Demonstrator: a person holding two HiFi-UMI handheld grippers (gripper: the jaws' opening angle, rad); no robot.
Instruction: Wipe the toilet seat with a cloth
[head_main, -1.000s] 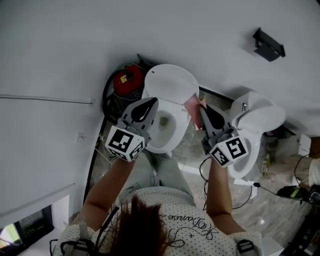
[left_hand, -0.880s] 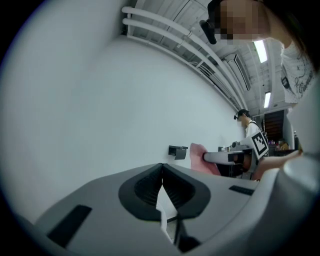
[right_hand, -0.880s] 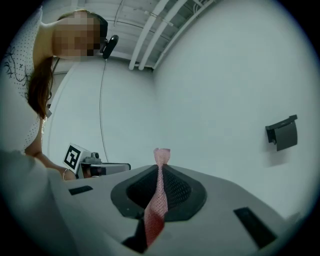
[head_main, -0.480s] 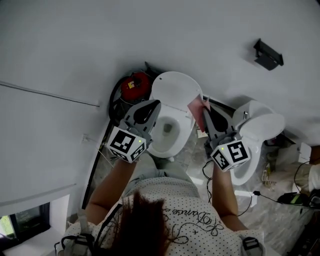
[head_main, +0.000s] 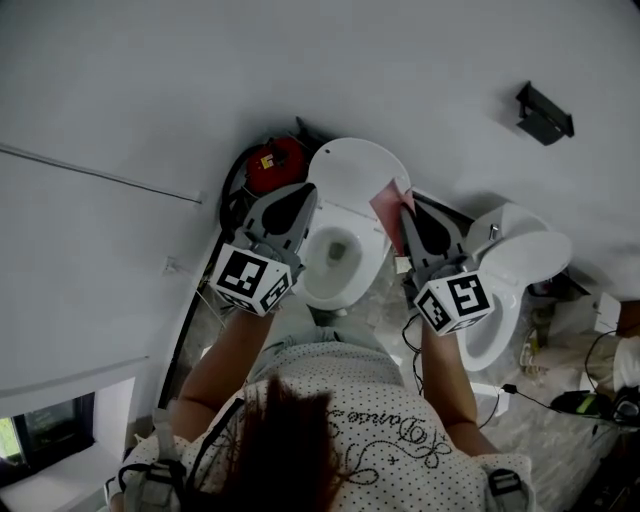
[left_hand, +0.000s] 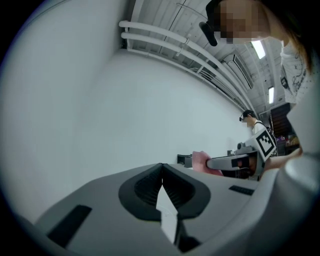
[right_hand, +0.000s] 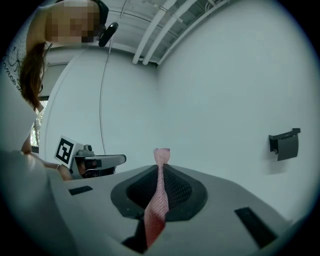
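Observation:
A white toilet stands below me with its lid (head_main: 358, 168) raised and its seat (head_main: 322, 290) down around the bowl. My right gripper (head_main: 408, 205) is shut on a pink cloth (head_main: 388, 208), which hangs above the toilet's right side. In the right gripper view the pink cloth (right_hand: 159, 197) runs between the closed jaws and pokes out past the tips. My left gripper (head_main: 302, 197) hovers over the toilet's left side, shut and empty. The left gripper view faces a bare white wall, with the right gripper (left_hand: 231, 163) and the pink cloth (left_hand: 202, 162) seen across from it.
A second white toilet (head_main: 505, 270) stands to the right. A red device (head_main: 272, 160) with dark hoses sits left of the first toilet's lid. A black holder (head_main: 545, 112) is fixed to the white wall. Cables (head_main: 545, 385) lie on the tiled floor at lower right.
Both grippers have risen a little toward the raised lid, the right one still holding the cloth. My head view has shifted slightly.

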